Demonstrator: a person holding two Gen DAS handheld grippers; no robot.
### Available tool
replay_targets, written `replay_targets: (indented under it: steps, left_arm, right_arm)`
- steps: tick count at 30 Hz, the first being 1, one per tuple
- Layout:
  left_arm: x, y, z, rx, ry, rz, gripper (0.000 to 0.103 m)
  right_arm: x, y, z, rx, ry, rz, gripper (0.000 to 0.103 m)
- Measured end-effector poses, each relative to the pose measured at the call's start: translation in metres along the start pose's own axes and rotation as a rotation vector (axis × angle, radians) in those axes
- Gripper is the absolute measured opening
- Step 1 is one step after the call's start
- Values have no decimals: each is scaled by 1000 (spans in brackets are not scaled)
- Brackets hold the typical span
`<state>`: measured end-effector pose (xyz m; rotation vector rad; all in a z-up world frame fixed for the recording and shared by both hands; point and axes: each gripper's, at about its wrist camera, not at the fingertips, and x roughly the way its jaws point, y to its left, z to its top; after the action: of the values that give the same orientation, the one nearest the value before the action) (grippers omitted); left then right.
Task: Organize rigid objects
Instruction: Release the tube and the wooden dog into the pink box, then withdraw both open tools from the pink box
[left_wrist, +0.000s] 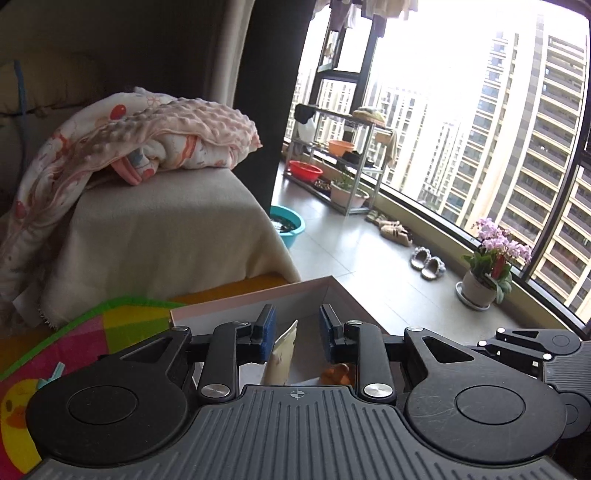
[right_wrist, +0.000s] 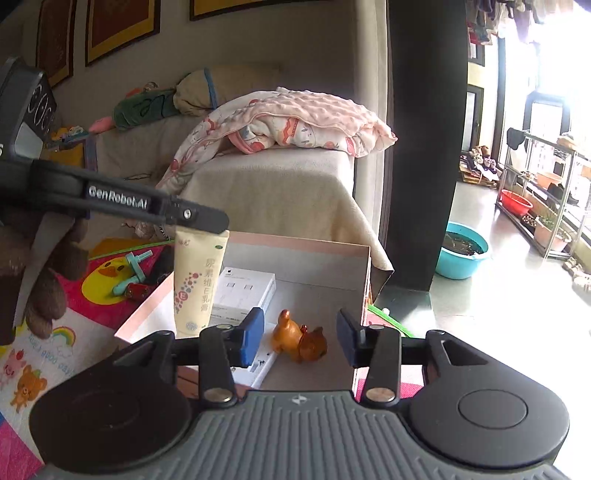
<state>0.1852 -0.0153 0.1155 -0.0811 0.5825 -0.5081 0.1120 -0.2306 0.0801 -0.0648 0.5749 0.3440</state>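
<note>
1. Left gripper (left_wrist: 297, 321) – clamped on the top of the cream plastic tube (right_wrist: 199, 280), hanging over the pink cardboard box (right_wrist: 295, 242).
2. Amber glossy animal figurine (right_wrist: 299, 338) lies inside the box.
3. Right gripper (right_wrist: 300, 323) – jaws apart, holding nothing.

place: home living room | cues: sofa (right_wrist: 266, 192), blanket (right_wrist: 295, 122), balcony slippers (left_wrist: 427, 261)

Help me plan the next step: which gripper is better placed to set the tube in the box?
Left. The left gripper holds the cream tube hanging above the pink box; the right gripper is open and empty, near the amber figurine.
</note>
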Motion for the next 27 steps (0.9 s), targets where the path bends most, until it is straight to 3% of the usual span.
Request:
replay_targets:
  steps: [6,10,14,17,19,22,27]
  left_arm:
    - [-18,-6,-24,16,31,-1,28]
    - [-37,-15,-62,58,43,-23,28]
    - [-68,-13,-97,87,-4,75,29]
    - [-83,13,-108,-6,-22,160,29]
    - [-85,35,-109,-99,-1,173,29]
    - [-77,60,-112,-184,55,152,29]
    - [-52,56,-124,-174,94,89,29]
  right_arm:
    - [-25,8,-33,17,-25,10,52]
    - [-40,15,-59,34,-16,43,56]
    - [-40,25,-84,19,48,88,56]
    - [-36,36,-98,-16,71,75,56]
    - [-32,40,-103,-7,90,91,57]
    - [-25,44,-109,13,113,108,58]
    - [-25,45,-112,7,109,101,59]
